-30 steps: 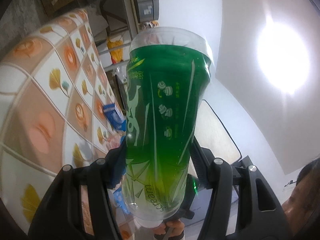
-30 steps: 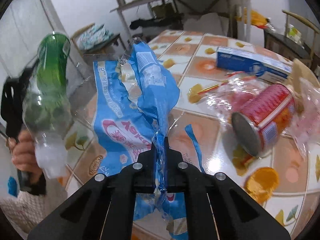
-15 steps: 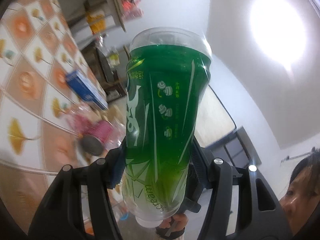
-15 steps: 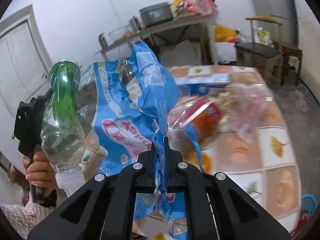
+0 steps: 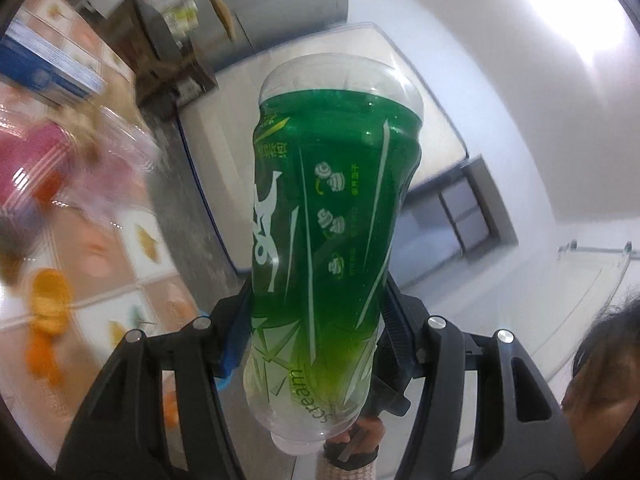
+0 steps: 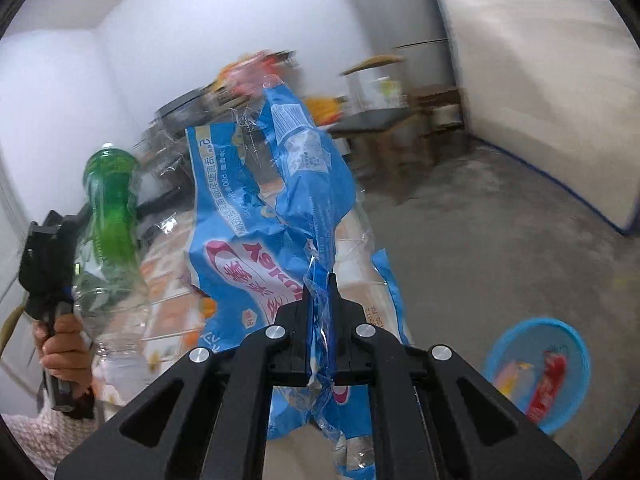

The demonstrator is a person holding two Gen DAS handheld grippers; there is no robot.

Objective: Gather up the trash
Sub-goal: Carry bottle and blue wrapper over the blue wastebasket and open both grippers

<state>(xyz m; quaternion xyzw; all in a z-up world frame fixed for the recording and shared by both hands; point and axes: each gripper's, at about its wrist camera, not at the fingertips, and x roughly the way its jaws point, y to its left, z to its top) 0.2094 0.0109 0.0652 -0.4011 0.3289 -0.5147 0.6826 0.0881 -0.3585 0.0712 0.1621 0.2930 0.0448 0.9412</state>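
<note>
L gripper (image 5: 316, 336) clamps the green bottle (image 5: 328, 216), R gripper (image 6: 320, 320) pinches the blue wrapper (image 6: 272, 208), both likely bound for the blue bin (image 6: 560, 332).

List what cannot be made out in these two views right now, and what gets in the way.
- Left wrist view: the tiled table and the litter on it are smeared by motion blur; only a blue box reads.
- Left wrist view: the green bottle hides the room behind it.
- Right wrist view: the blue wrapper covers most of the table.
- Right wrist view: contents of the blue basin on the floor are blurred.
</note>
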